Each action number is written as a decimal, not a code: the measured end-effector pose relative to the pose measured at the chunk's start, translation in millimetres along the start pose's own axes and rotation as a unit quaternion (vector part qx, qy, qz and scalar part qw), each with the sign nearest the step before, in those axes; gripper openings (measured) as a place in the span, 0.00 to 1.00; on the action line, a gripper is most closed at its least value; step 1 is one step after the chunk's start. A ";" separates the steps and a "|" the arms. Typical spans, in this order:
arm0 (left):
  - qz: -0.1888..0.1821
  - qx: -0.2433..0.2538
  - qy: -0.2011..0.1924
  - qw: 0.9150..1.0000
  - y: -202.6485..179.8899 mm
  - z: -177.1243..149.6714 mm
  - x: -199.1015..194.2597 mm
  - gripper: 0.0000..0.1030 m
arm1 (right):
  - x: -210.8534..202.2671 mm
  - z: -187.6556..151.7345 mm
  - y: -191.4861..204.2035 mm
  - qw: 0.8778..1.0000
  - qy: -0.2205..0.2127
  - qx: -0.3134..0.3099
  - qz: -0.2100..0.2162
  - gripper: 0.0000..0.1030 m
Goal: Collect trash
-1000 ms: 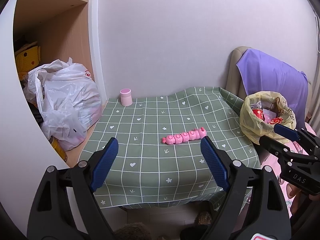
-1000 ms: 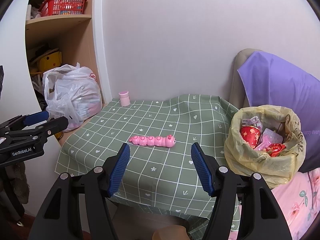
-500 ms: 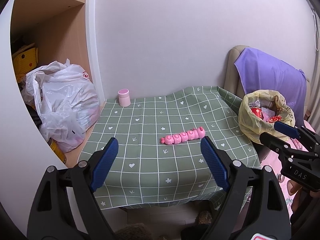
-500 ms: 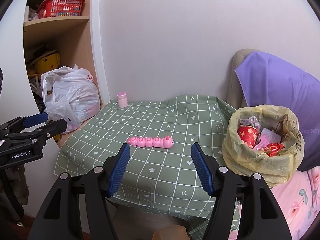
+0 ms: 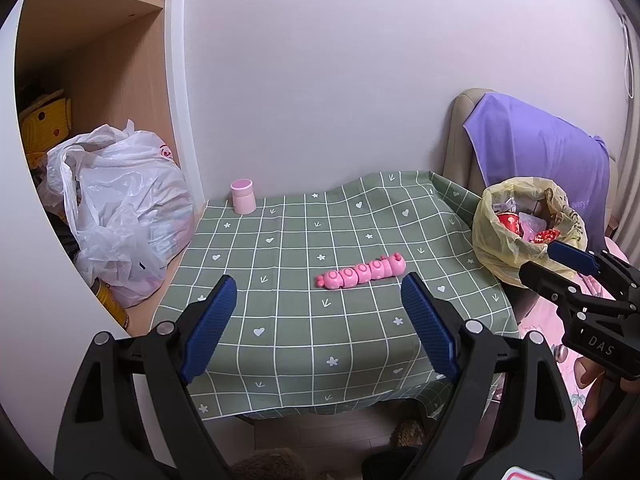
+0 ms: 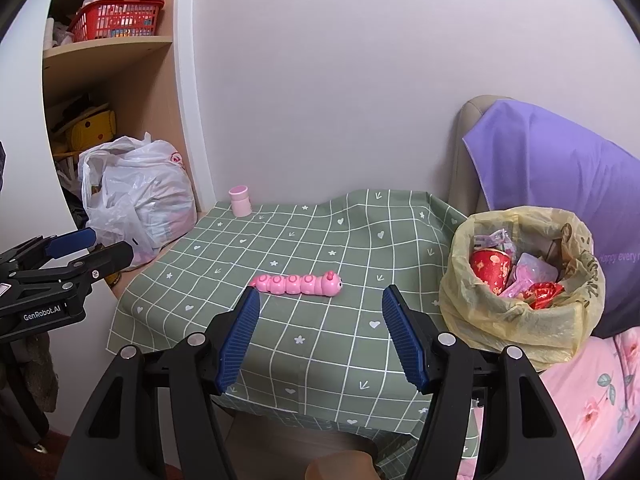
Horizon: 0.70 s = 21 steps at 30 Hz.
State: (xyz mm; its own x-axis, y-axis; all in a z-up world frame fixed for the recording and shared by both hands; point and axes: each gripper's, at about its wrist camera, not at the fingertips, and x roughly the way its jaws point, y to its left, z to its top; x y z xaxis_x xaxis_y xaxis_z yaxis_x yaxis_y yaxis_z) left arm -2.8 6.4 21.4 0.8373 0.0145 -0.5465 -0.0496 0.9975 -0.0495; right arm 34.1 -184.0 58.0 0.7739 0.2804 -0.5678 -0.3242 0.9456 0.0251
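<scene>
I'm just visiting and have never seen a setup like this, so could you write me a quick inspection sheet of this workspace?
Surface: table under a green checked cloth, wrinkled at the back.
Job's things: yellow trash bag stands open beside the table's right edge, holding red and pink wrappers.
Clutter: pink caterpillar toy lies mid-table; pink cup stands upright at the back left corner.
Grippers: left gripper and right gripper both open, empty, held short of the table's near edge.
Cables: nothing seen.
Surroundings: white plastic bag full on the lower shelf; red basket on the shelf above; purple cloth draped over a chair.
</scene>
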 end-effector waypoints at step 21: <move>0.003 -0.004 -0.003 1.000 0.9 -0.9 -0.3 0.78 | 3.3 -0.6 2.7 1.000 0.004 -0.003 -0.001 0.58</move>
State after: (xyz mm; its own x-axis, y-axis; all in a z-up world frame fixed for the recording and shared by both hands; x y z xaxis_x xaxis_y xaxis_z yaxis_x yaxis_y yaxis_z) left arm -3.6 7.2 20.8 0.8398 0.0215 -0.5424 -0.0590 0.9969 -0.0518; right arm 35.5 -180.6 55.7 0.7699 0.2765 -0.5751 -0.3252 0.9455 0.0191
